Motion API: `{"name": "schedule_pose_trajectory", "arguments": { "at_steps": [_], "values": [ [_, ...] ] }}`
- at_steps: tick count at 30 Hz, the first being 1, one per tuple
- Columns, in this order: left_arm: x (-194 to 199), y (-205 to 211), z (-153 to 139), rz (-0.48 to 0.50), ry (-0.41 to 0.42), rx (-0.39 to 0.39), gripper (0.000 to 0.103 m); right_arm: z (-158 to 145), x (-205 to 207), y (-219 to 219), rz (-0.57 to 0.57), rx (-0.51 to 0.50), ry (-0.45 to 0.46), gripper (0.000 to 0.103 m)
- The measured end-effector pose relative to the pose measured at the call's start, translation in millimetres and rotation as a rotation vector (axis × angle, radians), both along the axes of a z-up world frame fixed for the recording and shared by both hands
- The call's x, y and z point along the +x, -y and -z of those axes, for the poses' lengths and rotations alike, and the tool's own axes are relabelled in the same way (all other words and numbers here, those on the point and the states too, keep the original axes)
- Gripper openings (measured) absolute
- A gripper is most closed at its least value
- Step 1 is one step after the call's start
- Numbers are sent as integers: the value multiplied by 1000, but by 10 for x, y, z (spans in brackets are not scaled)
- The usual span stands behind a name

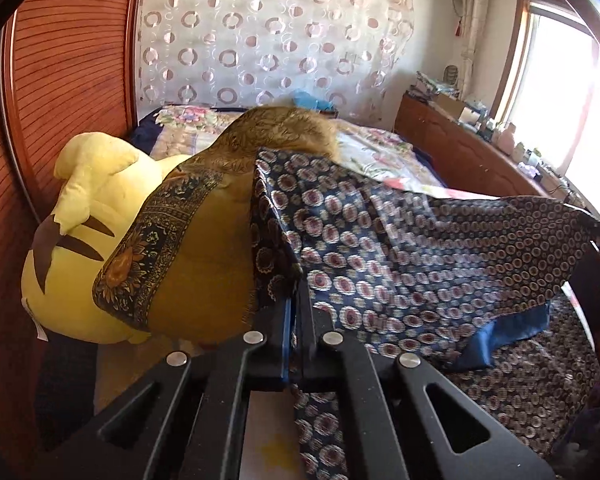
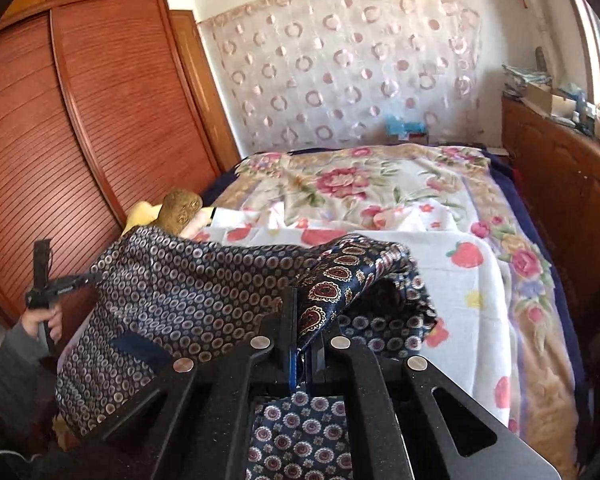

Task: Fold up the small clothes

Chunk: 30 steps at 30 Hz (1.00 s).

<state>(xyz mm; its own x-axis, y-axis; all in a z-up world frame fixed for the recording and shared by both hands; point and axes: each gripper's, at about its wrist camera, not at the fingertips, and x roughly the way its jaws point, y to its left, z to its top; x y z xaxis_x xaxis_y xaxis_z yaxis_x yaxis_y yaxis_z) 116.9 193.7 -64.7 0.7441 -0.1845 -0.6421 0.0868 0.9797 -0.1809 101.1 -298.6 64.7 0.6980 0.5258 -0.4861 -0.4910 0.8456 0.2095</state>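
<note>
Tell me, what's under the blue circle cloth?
Under the blue circle cloth shows the strawberry sheet on the bed. Whatever lies beneath the cloth's middle is covered.

Black tool [image 1: 296, 312] (silver screws, blue pads), grey sleeve [image 2: 10, 364]

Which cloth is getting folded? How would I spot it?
Find the big bed with the flowery sheet. Near its close end, the dark blue scarf hangs stretched between two black grippers. Unlike the mustard scarf beside it, it has small round medallions all over.
</note>
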Motion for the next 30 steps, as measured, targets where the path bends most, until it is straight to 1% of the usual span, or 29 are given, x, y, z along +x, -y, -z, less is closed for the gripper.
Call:
{"name": "schedule_pose_trajectory", "arguments": {
  "at_steps": [4, 10, 15, 19, 23, 27, 30],
  "values": [
    [-253, 142, -83, 29, 28, -21, 2, 56, -37, 146, 34, 3, -13, 2],
    [-664, 268, -57, 50, 27, -55, 2, 192, -166, 245, 62, -10, -49, 2],
    [-943, 235, -33, 34, 31, -83, 2, 116, -284, 333, 71, -9, -74, 2],
    [-1148, 201, 3, 18, 25, -113, 2, 84, -465, 416, 78, -10, -89, 2],
    [-1300, 232, 113, 10, -5, -102, 2, 84, -618, 470, 76, -21, -118, 2],
    [-1371, 240, 196, 4, -38, -85, 2, 140, -810, 498, 80, -77, -155, 2],
    [-1440, 221, 185, 0, -45, -69, 2, 196, -923, 520, 93, -111, -182, 2]
  ]
}}
